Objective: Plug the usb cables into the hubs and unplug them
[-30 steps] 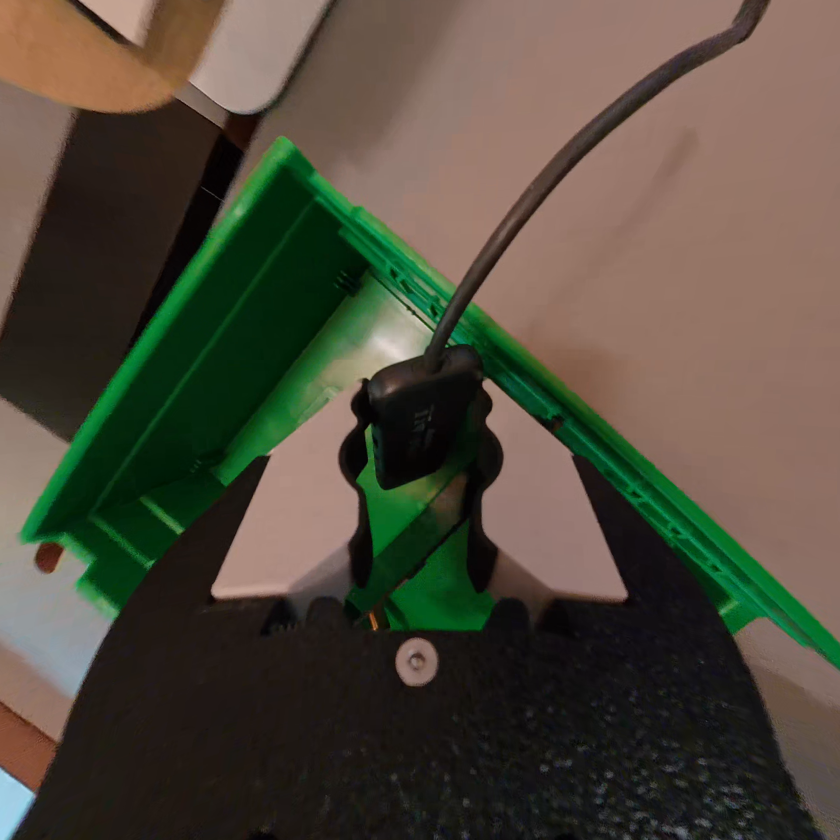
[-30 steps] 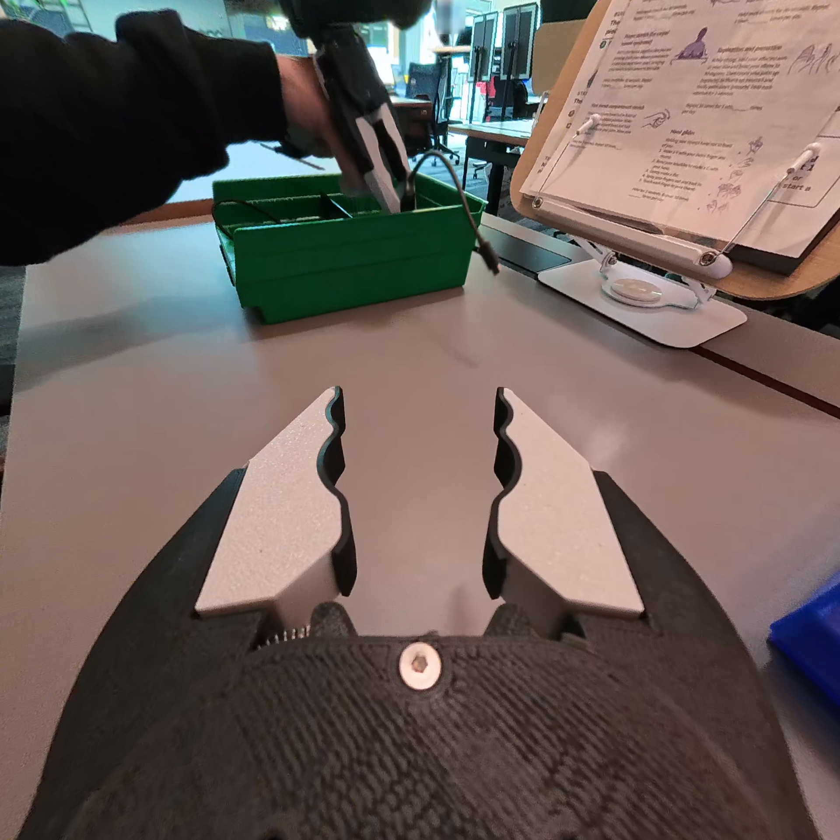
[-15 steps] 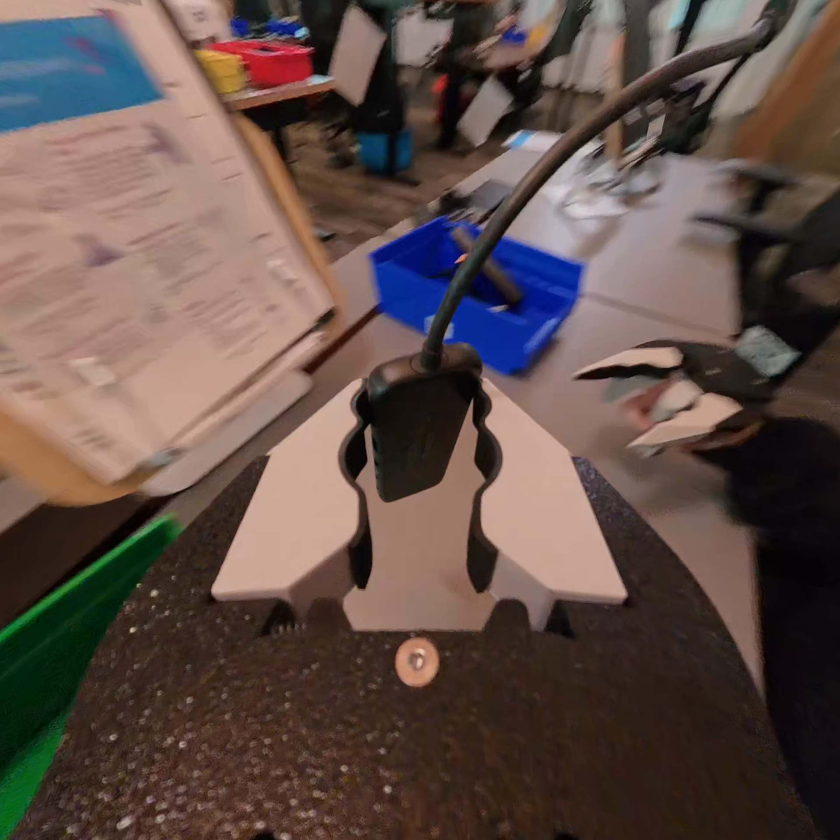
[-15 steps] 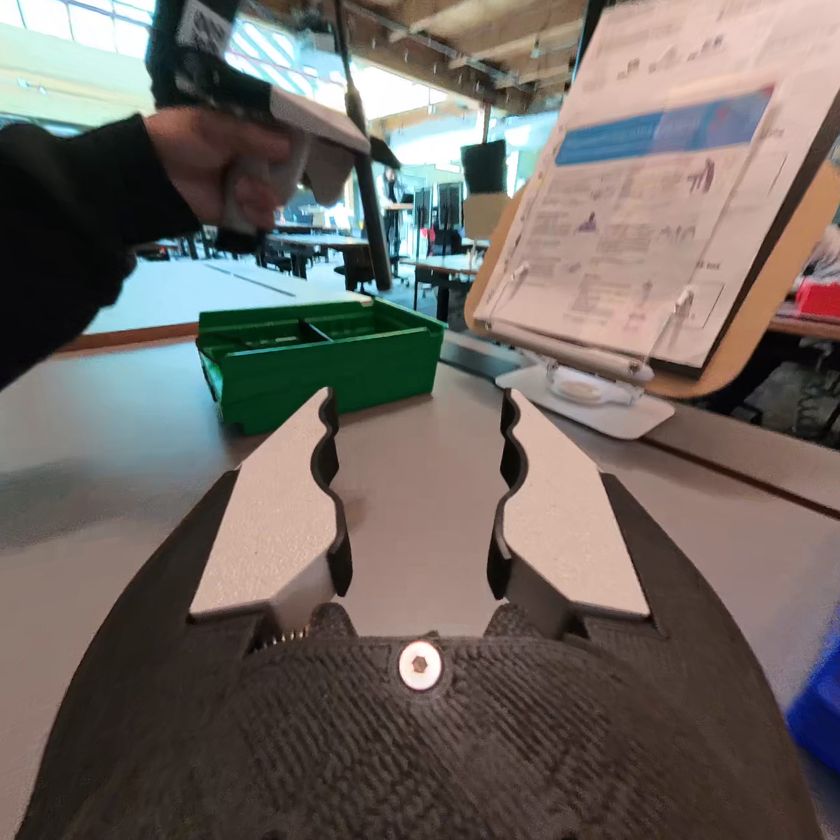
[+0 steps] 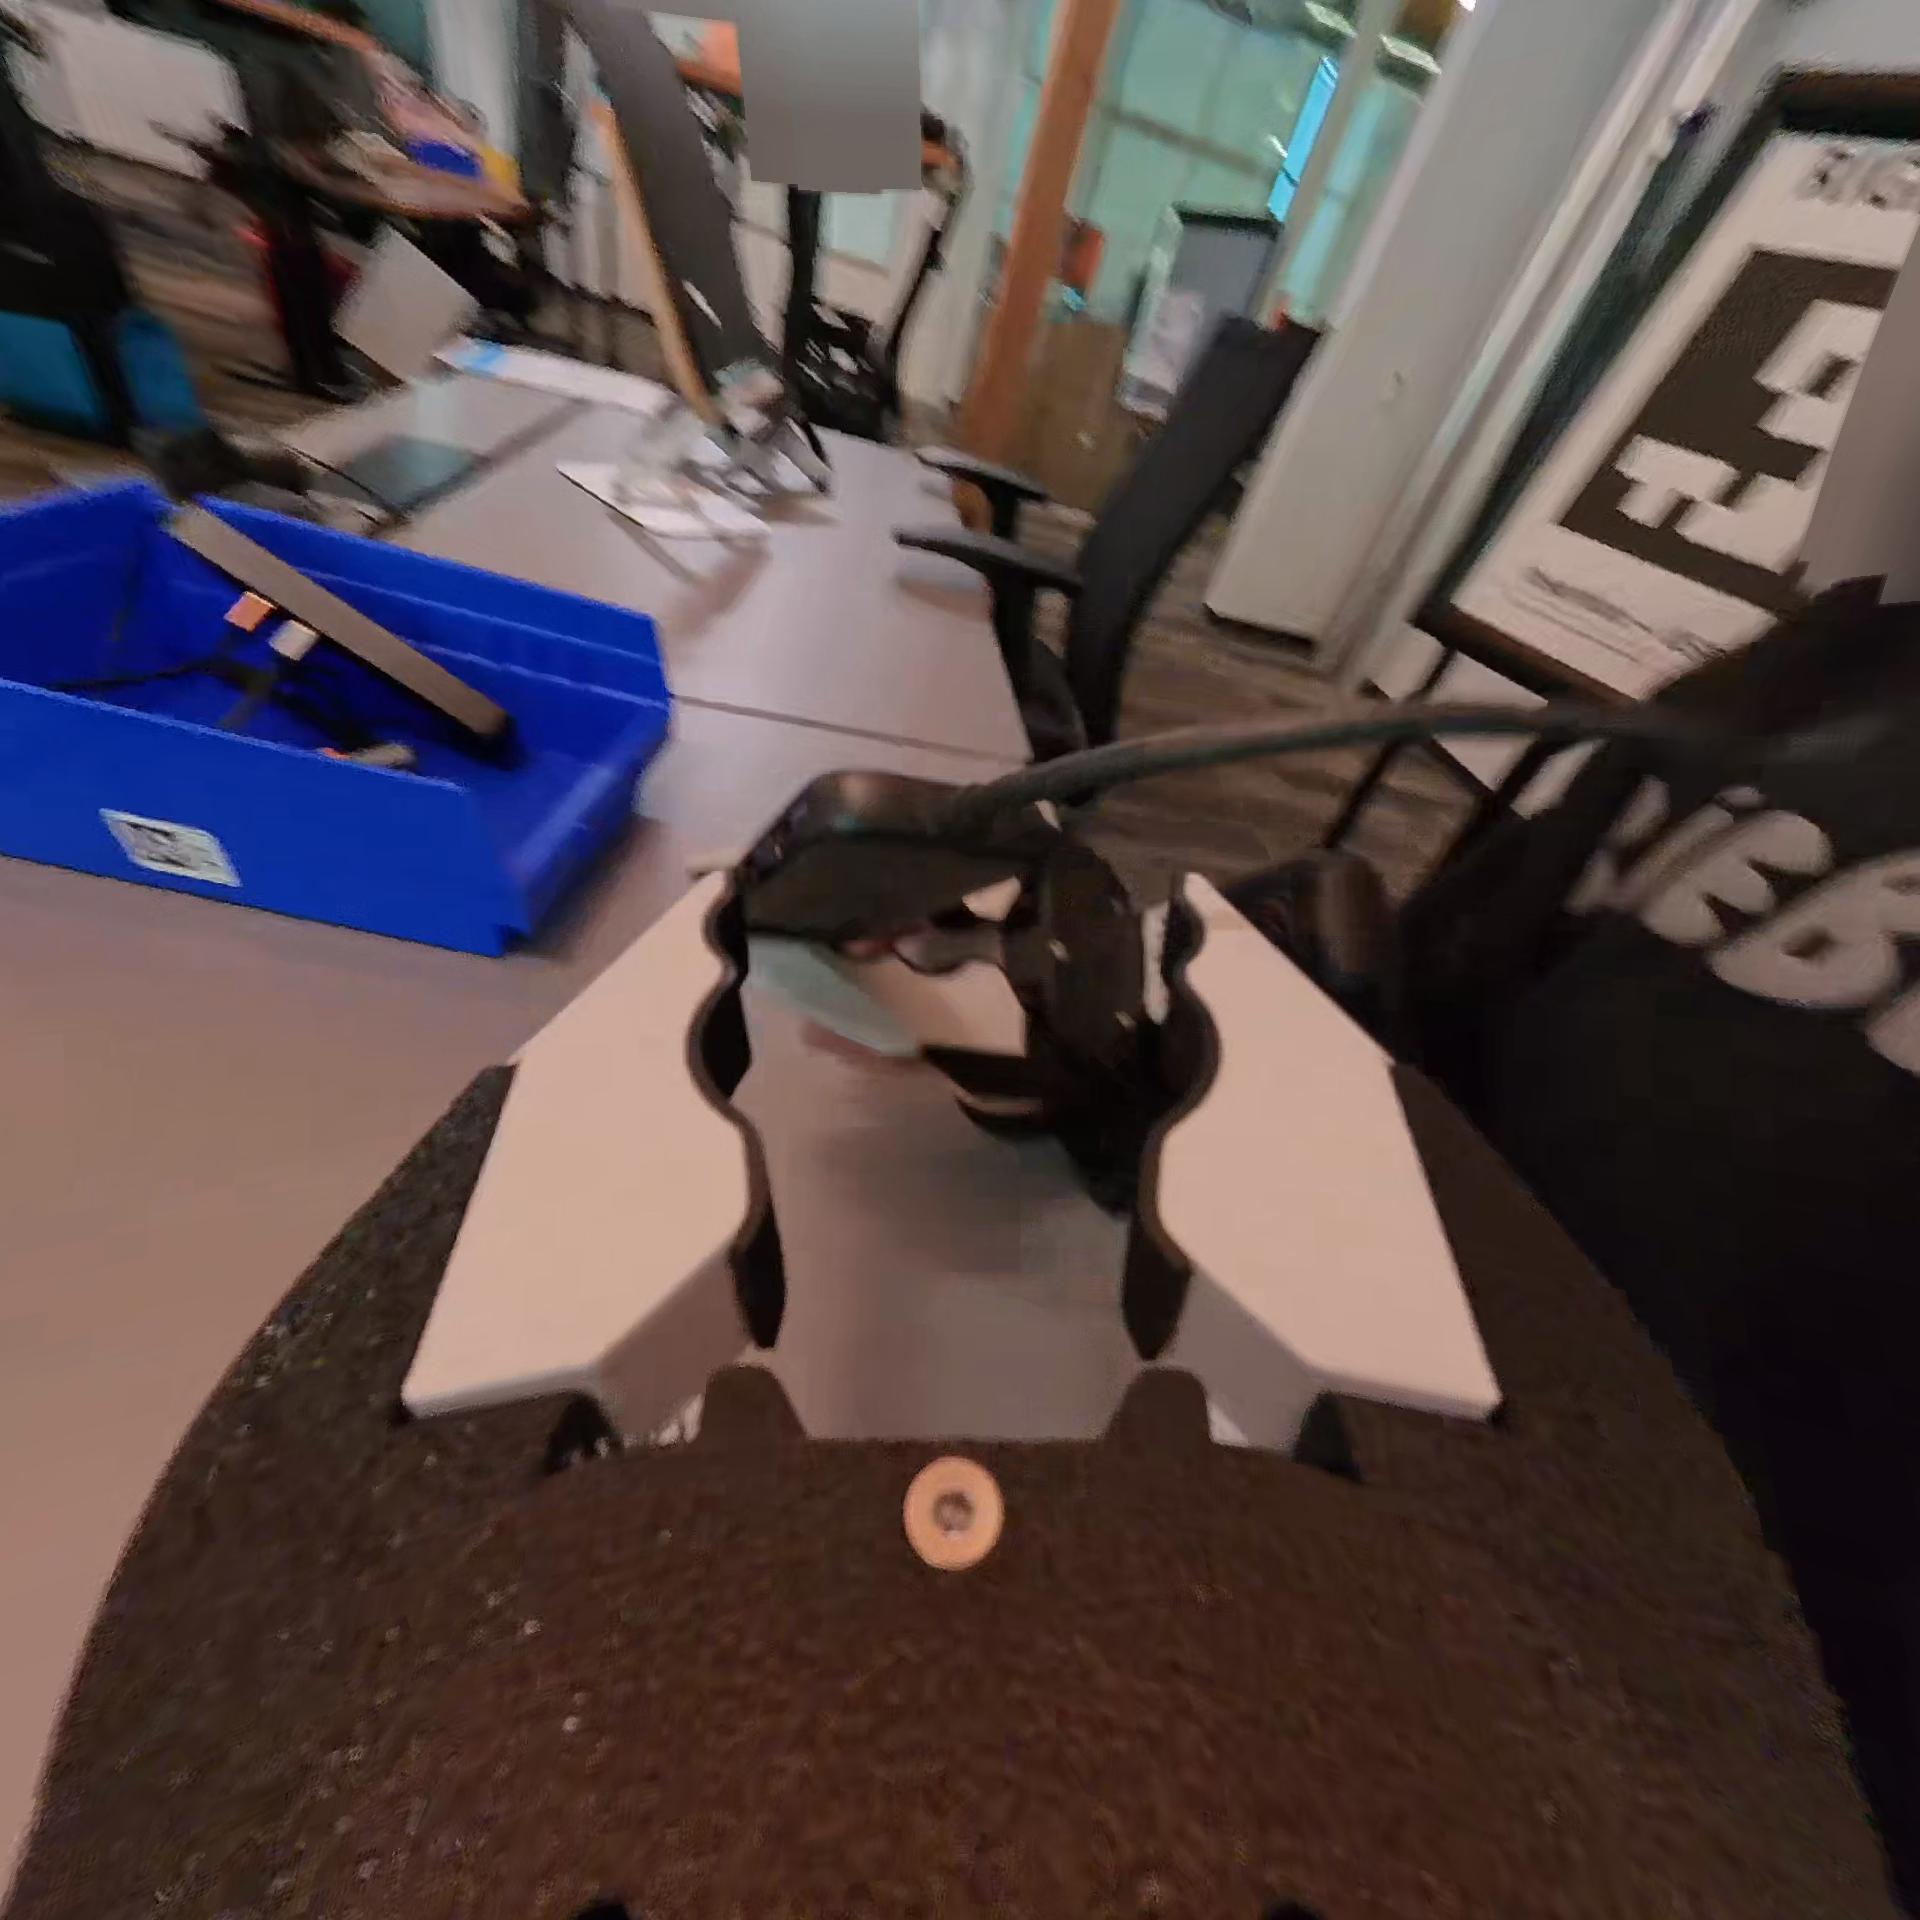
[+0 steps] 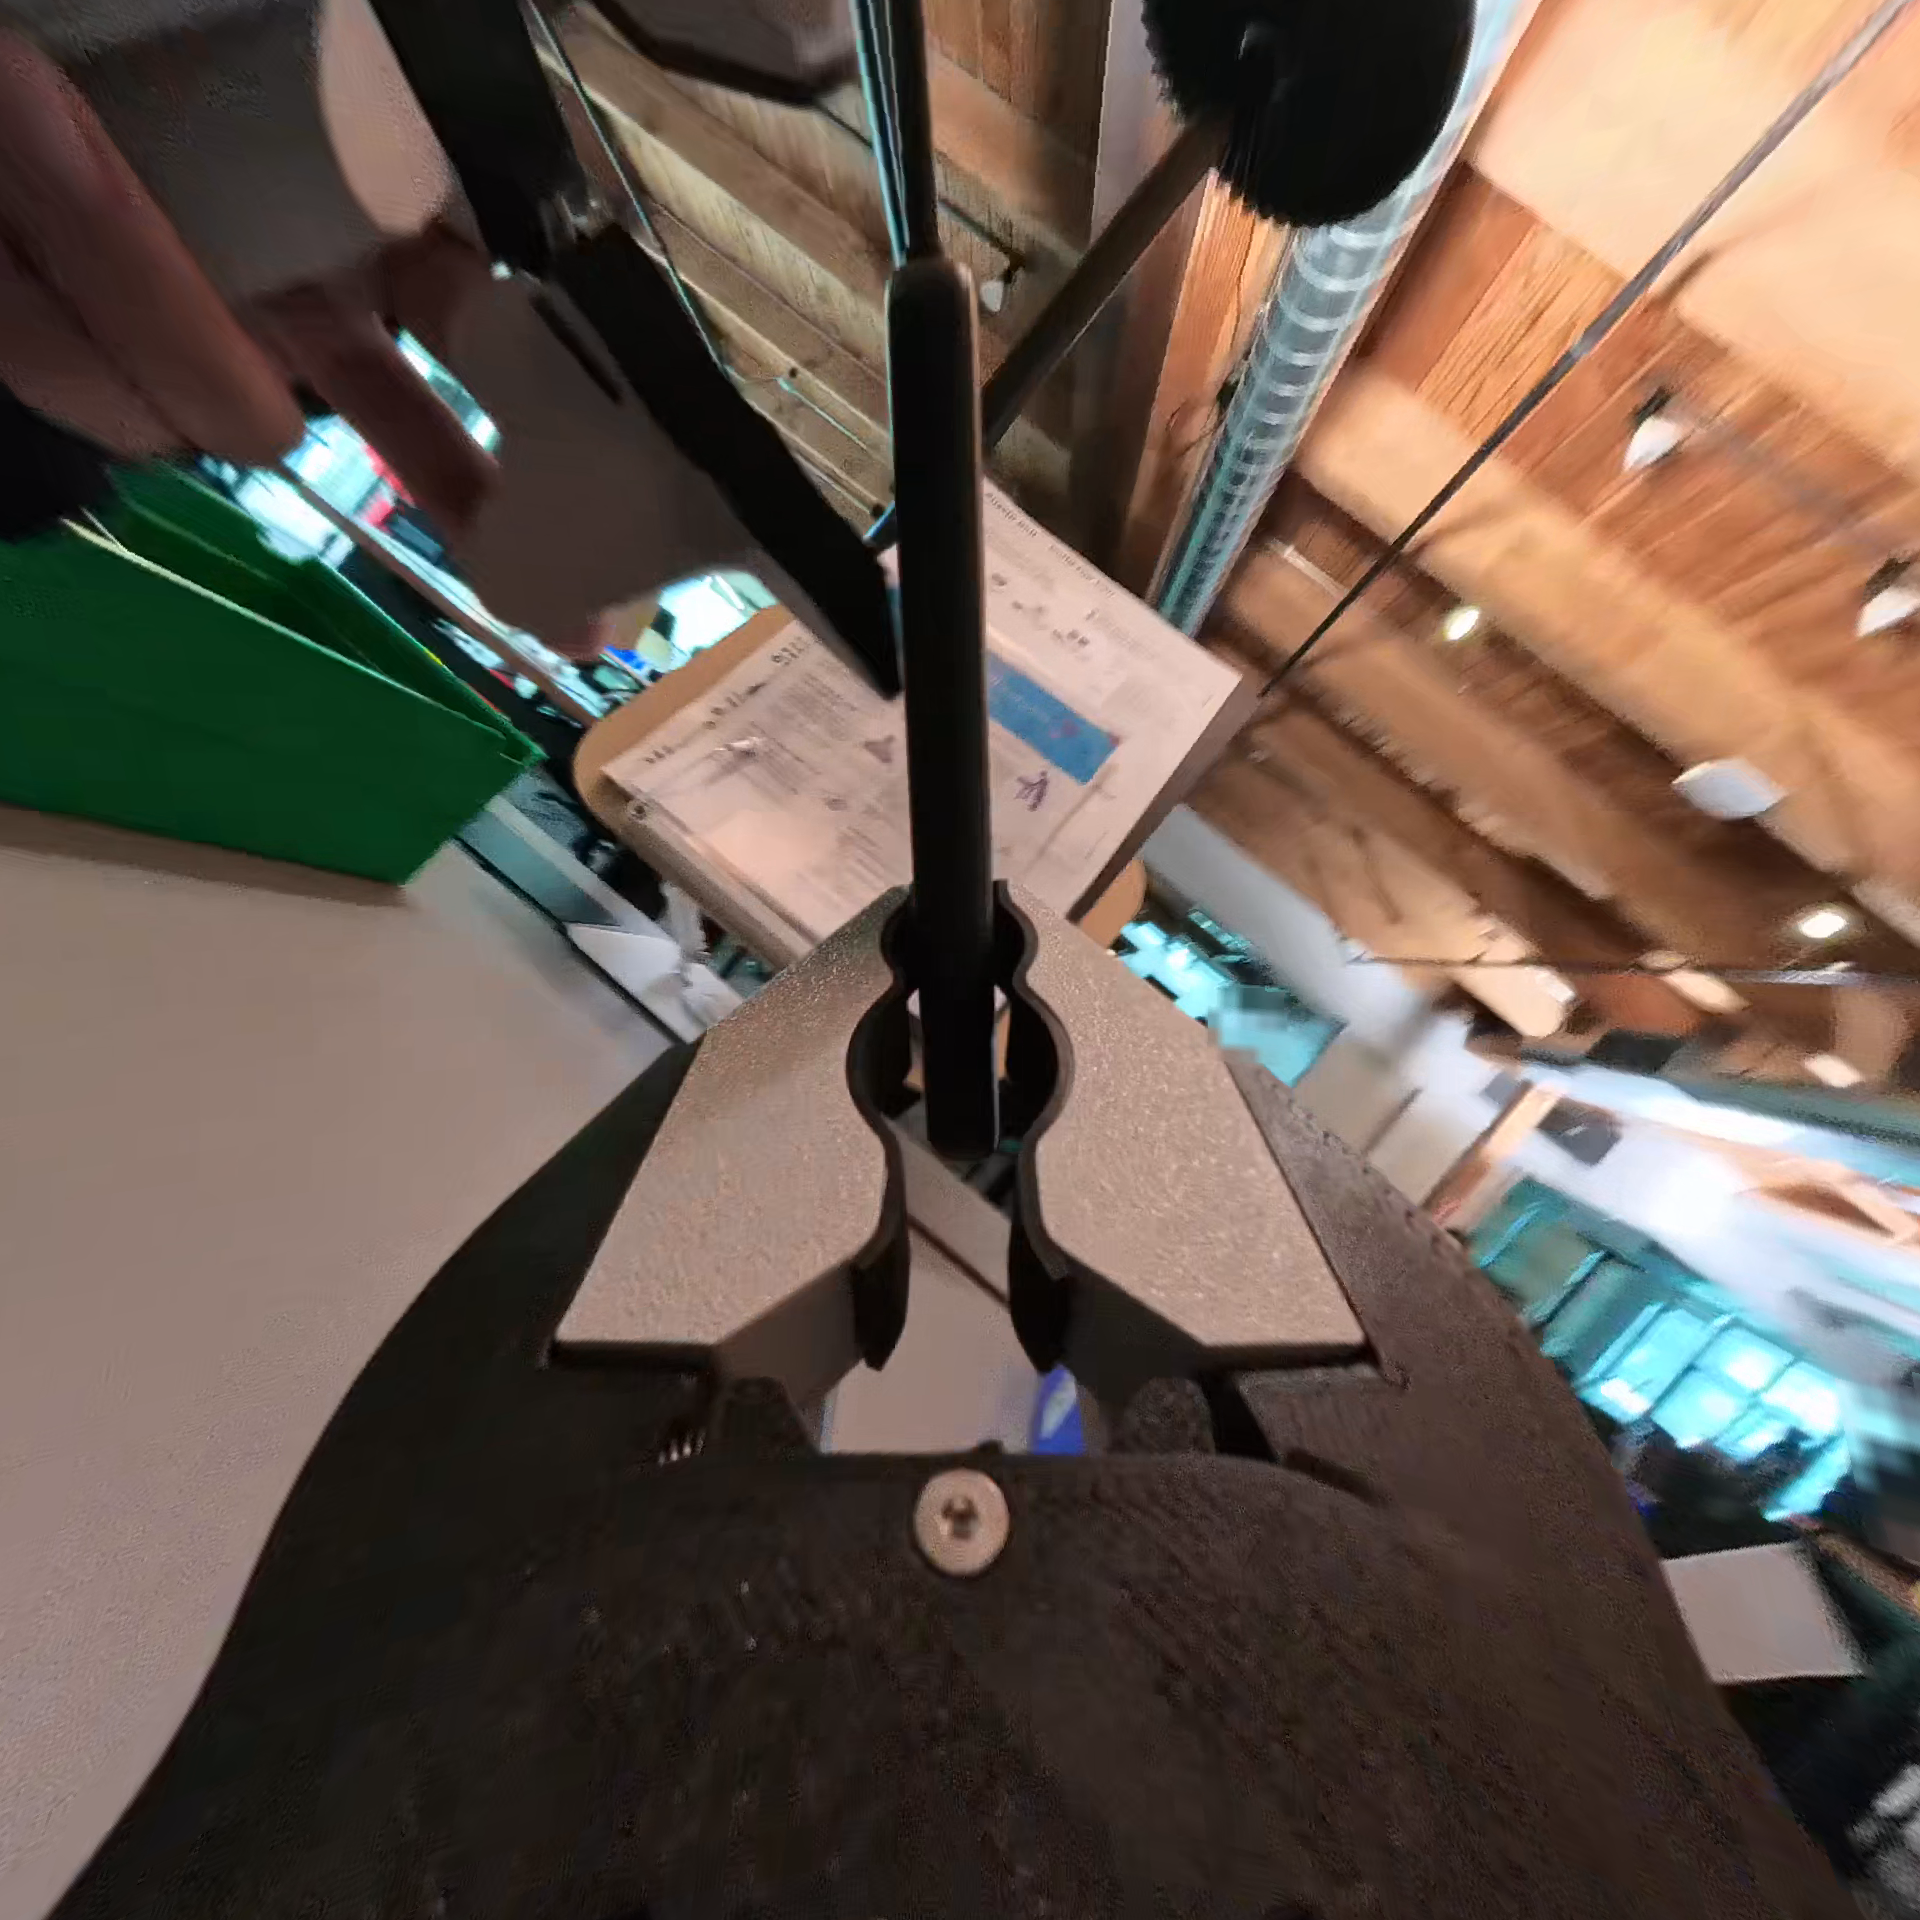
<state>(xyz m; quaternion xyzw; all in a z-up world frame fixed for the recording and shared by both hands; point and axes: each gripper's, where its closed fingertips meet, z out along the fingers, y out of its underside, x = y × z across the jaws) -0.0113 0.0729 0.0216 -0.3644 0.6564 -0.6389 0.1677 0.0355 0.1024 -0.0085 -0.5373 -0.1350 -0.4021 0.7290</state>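
1. Here, the right tool [image 6: 954,925] is clamped on the black USB hub [image 6: 940,727], raised above the surface [image 6: 260,1039].
2. The left tool [image 5: 951,914] stands wide apart, gripping nothing; the hub [image 5: 883,857] lies at its tips, cable [image 5: 1299,743] trailing right.
3. A blue bin [image 5: 343,831] rests on the surface.

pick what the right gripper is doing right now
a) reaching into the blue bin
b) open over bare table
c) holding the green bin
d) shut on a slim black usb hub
d: in the right wrist view the right gripper has its fingers closed on both sides of the slim black usb hub, which stands up between them; the green bin sits apart on the table to the left.
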